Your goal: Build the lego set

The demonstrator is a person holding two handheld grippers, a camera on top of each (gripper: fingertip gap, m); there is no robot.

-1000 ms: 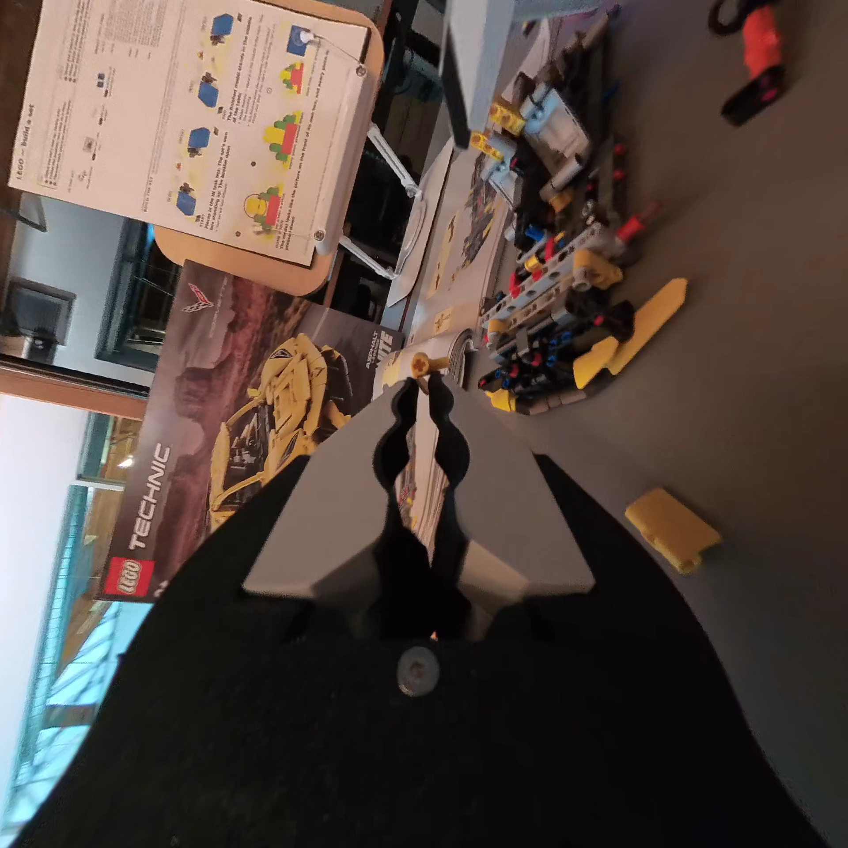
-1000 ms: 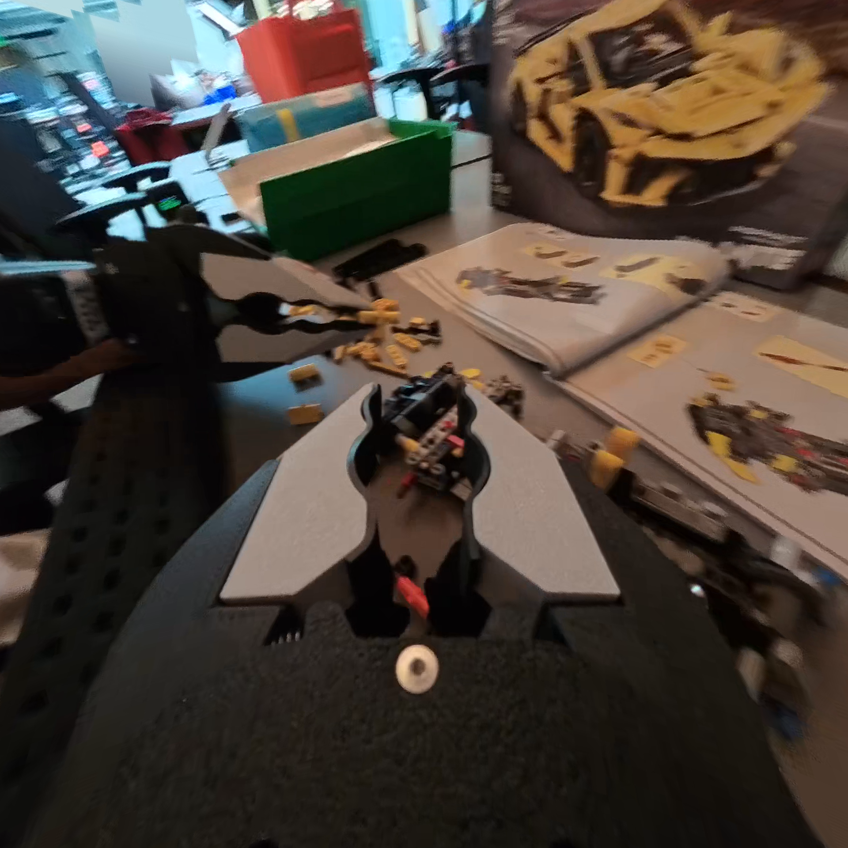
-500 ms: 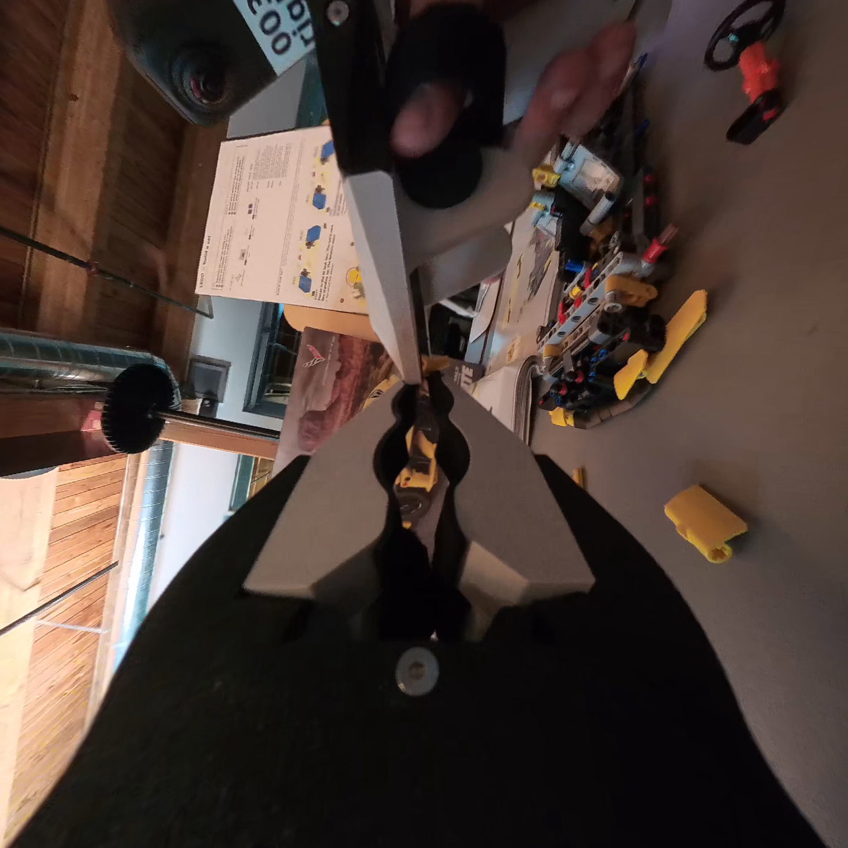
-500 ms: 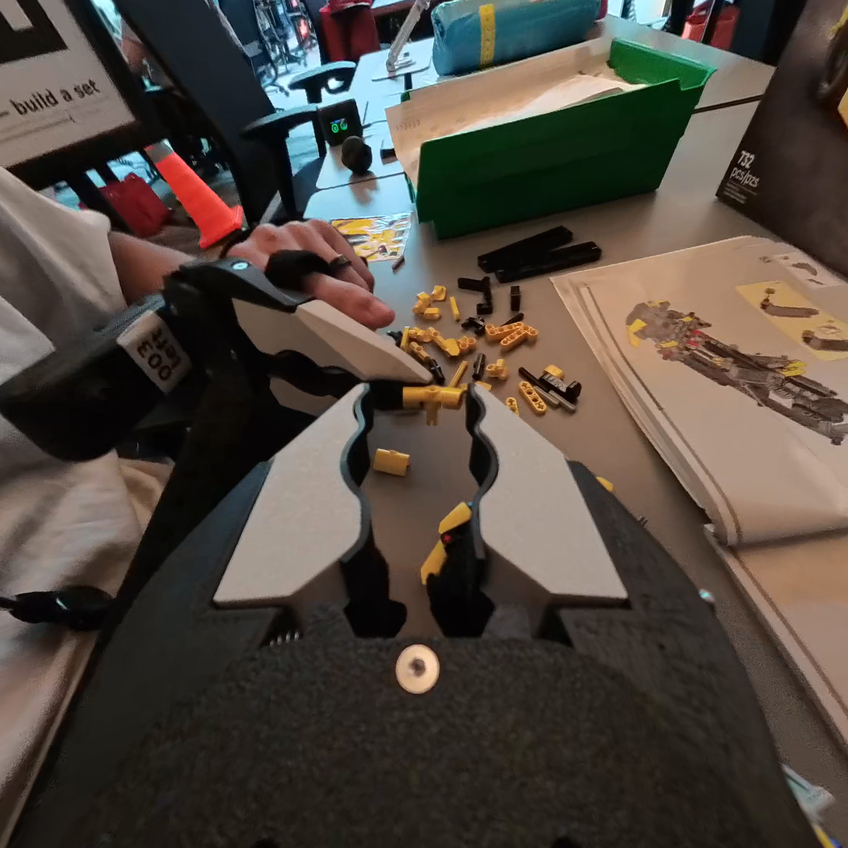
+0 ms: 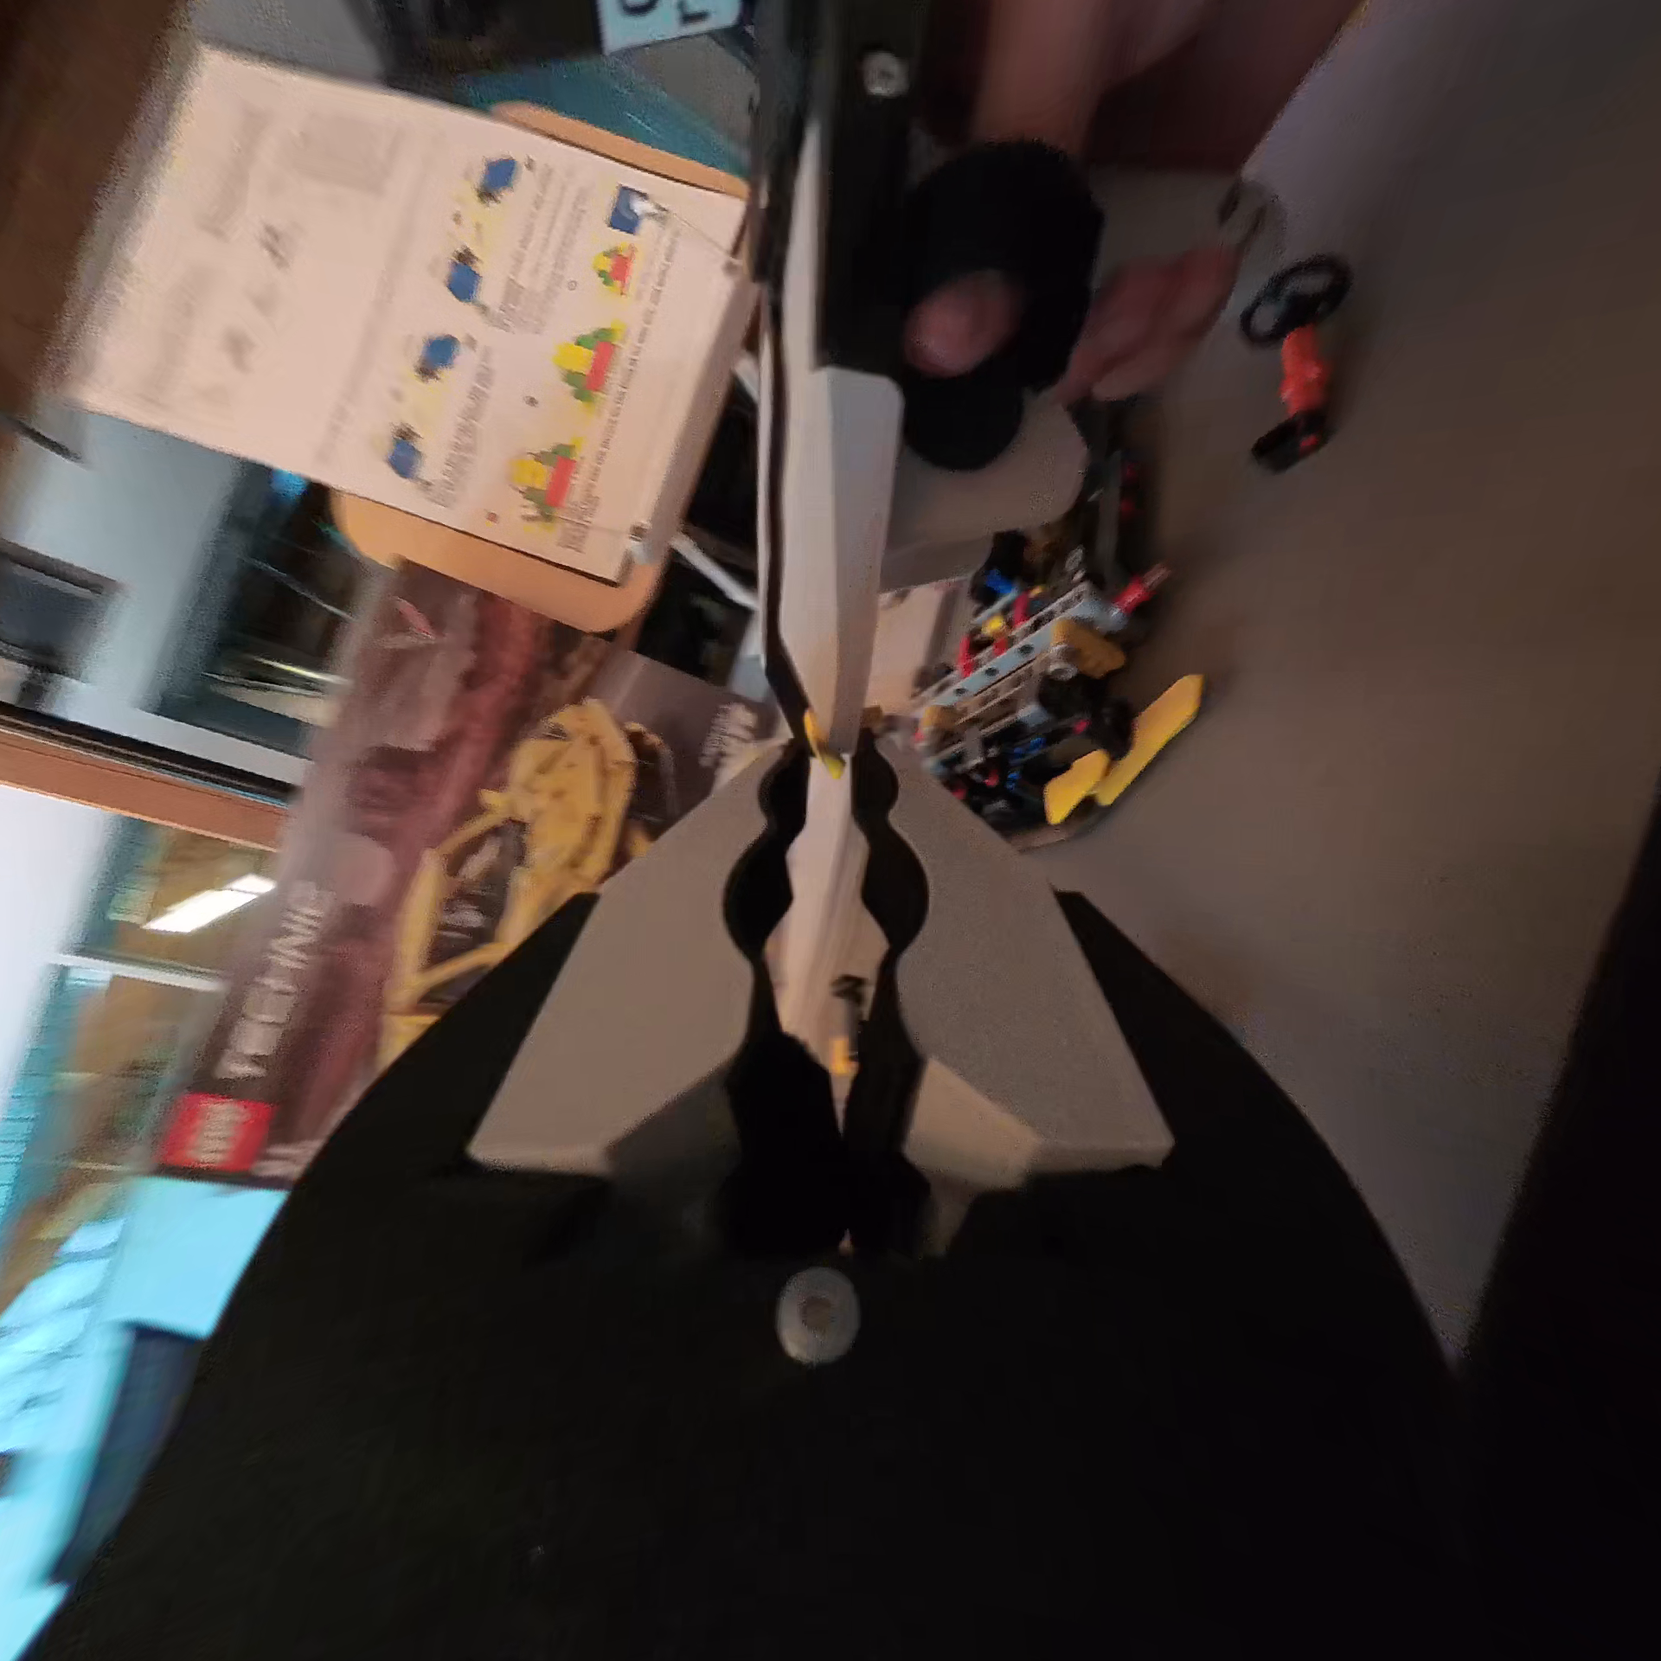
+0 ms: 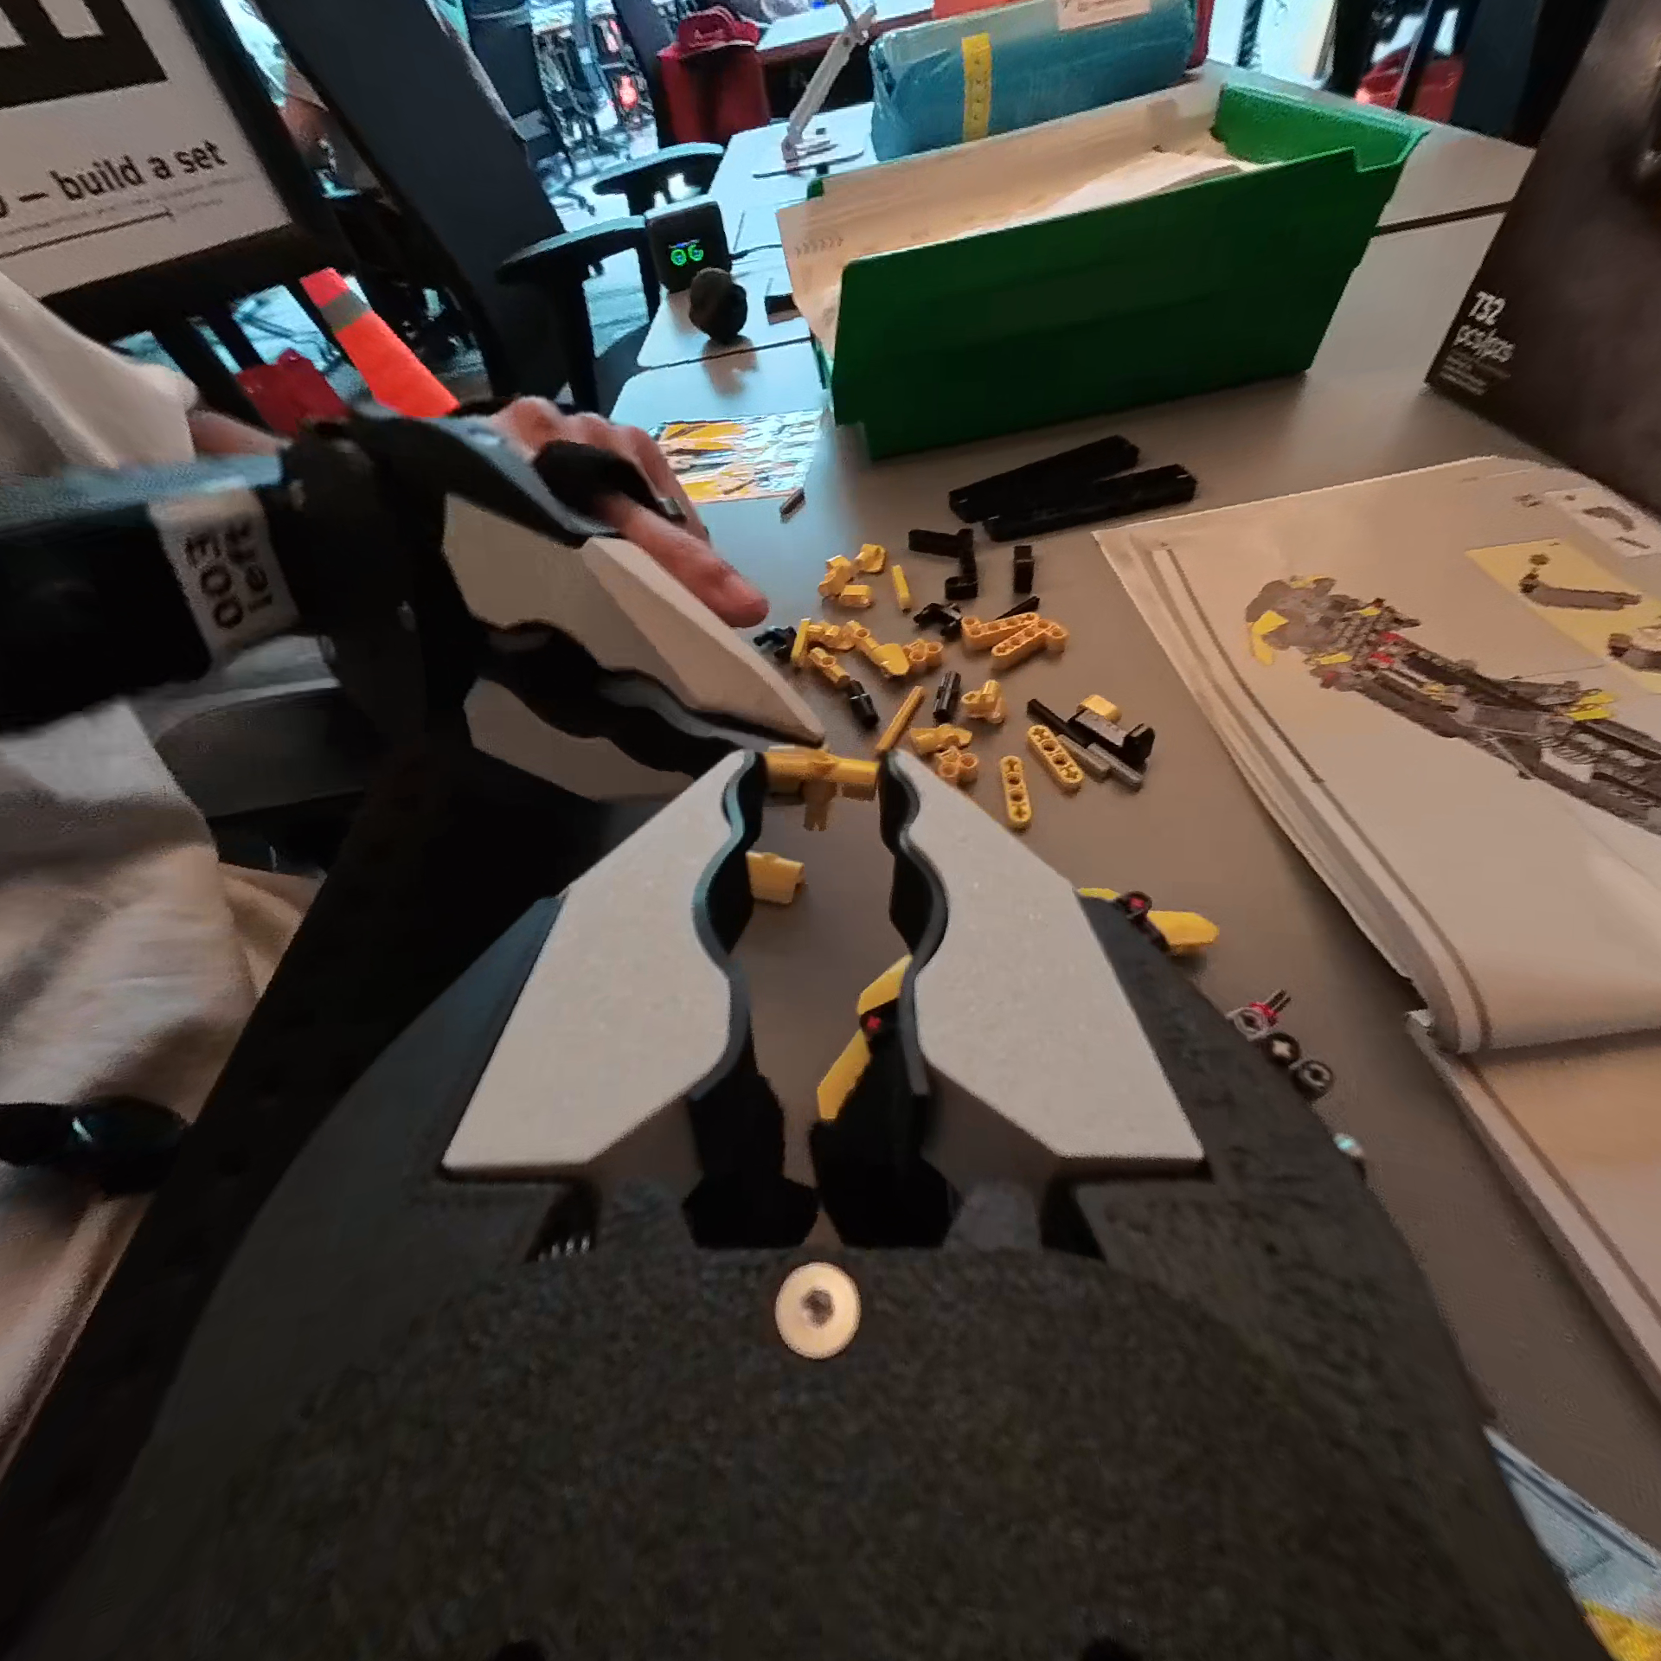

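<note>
A small yellow plastic connector piece [image 6: 820, 778] is being pinched by the left tongs [image 6: 791, 739] above the grey desk [image 6: 1123, 863], apparently offered for transfer; the right tongs [image 6: 820, 764] are being held wide around it.

each wrist camera looks forward along its own fingers, close above the table [image 6: 1195, 863]; they face each other, sharing the small yellow piece [image 6: 822, 775].

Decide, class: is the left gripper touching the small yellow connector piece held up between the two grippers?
Touching. In the right wrist view the left gripper pinches one end of the yellow connector at its tips, no gap showing.
</note>
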